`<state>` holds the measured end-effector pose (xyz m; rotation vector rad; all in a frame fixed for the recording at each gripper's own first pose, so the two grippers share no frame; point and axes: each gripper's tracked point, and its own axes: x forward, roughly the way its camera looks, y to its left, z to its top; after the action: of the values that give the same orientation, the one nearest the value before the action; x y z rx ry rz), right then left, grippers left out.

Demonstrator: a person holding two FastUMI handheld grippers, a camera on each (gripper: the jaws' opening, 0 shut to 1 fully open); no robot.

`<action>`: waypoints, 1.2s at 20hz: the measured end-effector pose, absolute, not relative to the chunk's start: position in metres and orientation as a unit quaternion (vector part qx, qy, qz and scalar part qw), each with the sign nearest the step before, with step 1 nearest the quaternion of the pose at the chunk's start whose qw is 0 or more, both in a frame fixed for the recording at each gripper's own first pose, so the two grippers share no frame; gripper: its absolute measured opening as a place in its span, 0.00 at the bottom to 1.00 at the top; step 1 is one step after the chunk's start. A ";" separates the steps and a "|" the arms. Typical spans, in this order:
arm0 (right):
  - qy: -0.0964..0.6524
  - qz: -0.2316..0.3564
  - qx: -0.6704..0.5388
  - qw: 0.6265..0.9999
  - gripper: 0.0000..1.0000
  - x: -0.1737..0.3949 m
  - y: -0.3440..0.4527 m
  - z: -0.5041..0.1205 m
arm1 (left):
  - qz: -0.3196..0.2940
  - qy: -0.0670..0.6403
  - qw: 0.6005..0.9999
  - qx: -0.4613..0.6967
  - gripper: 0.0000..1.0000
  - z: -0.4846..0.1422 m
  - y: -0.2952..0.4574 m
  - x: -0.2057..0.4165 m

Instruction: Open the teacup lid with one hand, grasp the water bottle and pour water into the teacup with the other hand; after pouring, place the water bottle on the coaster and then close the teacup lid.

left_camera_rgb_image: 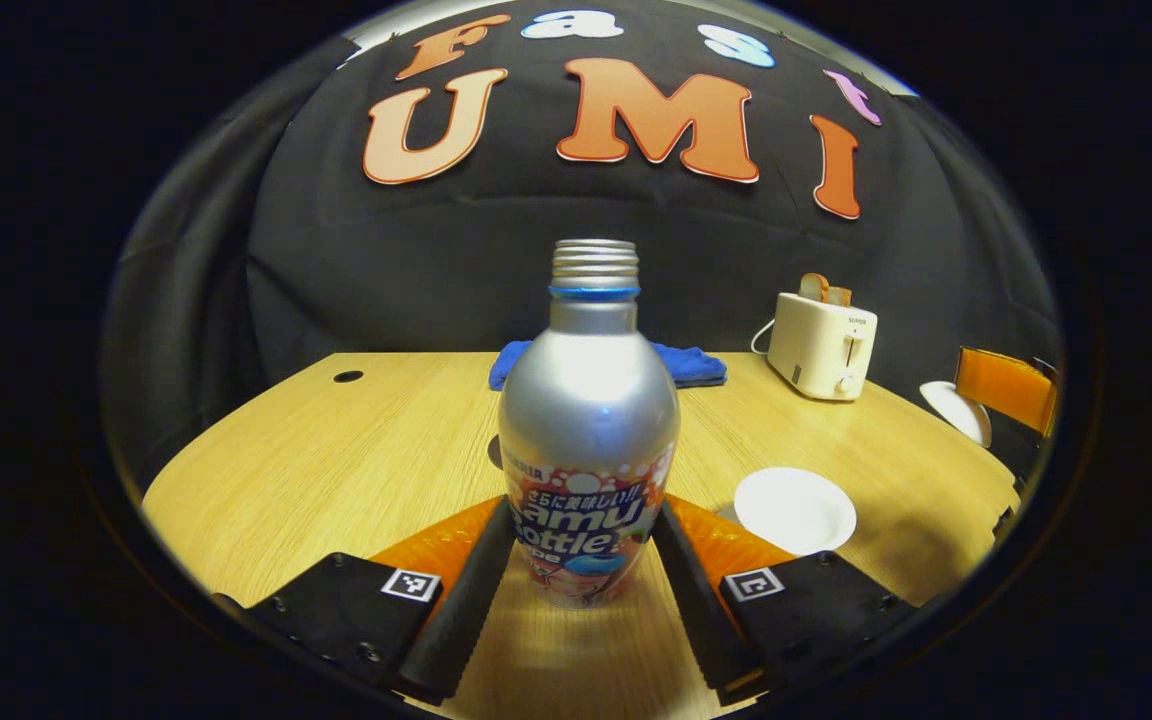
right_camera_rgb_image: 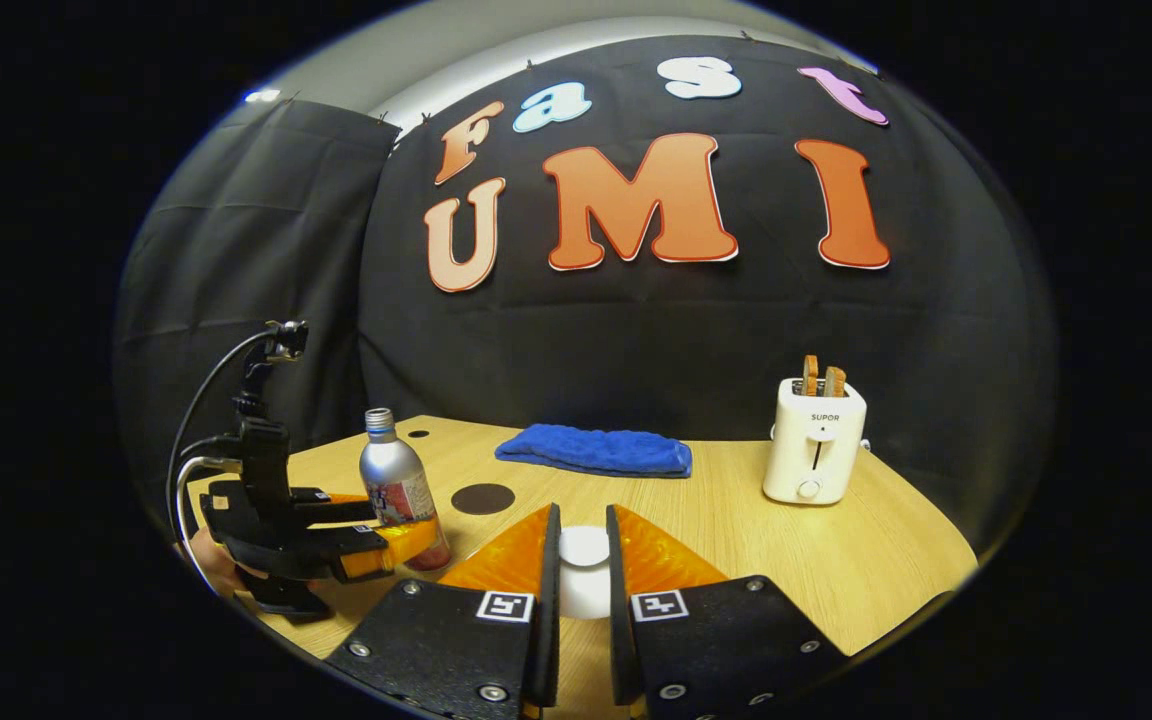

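1. The water bottle [left_camera_rgb_image: 588, 430] stood upright on the counter [left_camera_rgb_image: 336, 450], a silver metal bottle with a printed label round its lower body and a bare threaded neck with no cap on it.
2. The left gripper [left_camera_rgb_image: 584, 560] had its fingers on either side of the bottle's lower body at label height. They looked to be touching or very nearly touching it, but I could not tell whether they were pressing.
3. The teacup lid [right_camera_rgb_image: 584, 546], white and round, sat between the fingers of the right gripper [right_camera_rgb_image: 582, 600]. The fingers were close together but with a gap, one on each side of the lid, and no squeeze could be confirmed. The cup beneath was mostly hidden.
4. Handling, as a judgement: the bottle was probably stiff but smooth and slippery, and its weight depended on how full it was. A hold on the straight labelled part seemed safest, below the tapering shoulder. With the neck open, any tilt during lifting could spill.
5. The lid looked light and breakable, so a gentle pinch on its knob or rim seemed right.
6. The dark round coaster [right_camera_rgb_image: 482, 498] lay on the counter just beyond the bottle.
7. Farther off were a folded blue cloth [right_camera_rgb_image: 596, 452] and a white toaster [right_camera_rgb_image: 814, 452] holding bread.
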<state>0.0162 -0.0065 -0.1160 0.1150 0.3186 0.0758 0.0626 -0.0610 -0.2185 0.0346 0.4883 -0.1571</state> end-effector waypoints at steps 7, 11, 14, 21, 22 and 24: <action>0.151 0.029 0.054 0.987 0.21 0.011 -0.018 -0.116 | -0.065 0.219 0.970 0.078 0.82 -0.205 -0.051 0.064; 0.145 0.020 0.059 0.987 0.22 0.011 -0.024 -0.110 | -0.057 0.197 0.968 0.146 0.81 -0.189 -0.043 0.069; 0.146 0.013 0.061 0.987 0.22 0.007 -0.030 -0.112 | -0.048 0.177 0.958 0.220 0.81 -0.177 -0.037 0.073; 0.141 0.001 0.059 0.988 0.22 0.000 -0.042 -0.108 | -0.044 0.136 0.917 0.371 0.85 -0.164 -0.033 0.078; 0.140 -0.001 0.057 0.989 0.21 -0.001 -0.044 -0.108 | -0.046 0.133 0.911 0.389 0.85 -0.164 -0.035 0.078; 0.138 -0.006 0.054 0.989 0.21 -0.004 -0.049 -0.106 | -0.049 0.127 0.894 0.426 0.85 -0.164 -0.033 0.079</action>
<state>-0.0042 -0.0494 -0.1061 0.1080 0.2761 -0.0126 0.0785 -0.0333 -0.1637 0.8832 0.2637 -0.1017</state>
